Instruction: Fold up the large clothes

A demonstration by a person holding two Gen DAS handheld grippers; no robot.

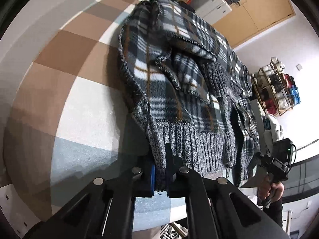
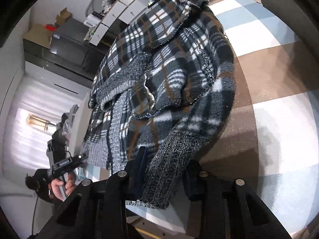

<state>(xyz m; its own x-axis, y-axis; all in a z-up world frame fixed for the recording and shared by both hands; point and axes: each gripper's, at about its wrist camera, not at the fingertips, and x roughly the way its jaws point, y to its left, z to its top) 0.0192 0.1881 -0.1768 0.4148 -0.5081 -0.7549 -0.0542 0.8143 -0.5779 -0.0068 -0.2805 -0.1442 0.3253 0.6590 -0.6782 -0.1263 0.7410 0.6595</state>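
- 1 plaid fleece jacket (image 1: 179,75), knit trim
- 2 grippers: left gripper (image 1: 160,176), right gripper (image 2: 162,181)
- 1 checked mat (image 1: 65,59) underneath
- 1 rack (image 1: 277,87) of yarn cones
- 1 white drawer unit (image 2: 119,14)
- 1 bare hand (image 2: 59,187) seen on the other gripper's handle

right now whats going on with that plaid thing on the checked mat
A person is folding a plaid fleece jacket spread on a checked mat, using a handheld gripper in each hand. The left gripper is shut on the grey ribbed hem at the near edge. The right gripper is closed around a grey knit cuff of one sleeve. The jacket is still bunched, with flaps folded over its middle, so the fold is not finished.
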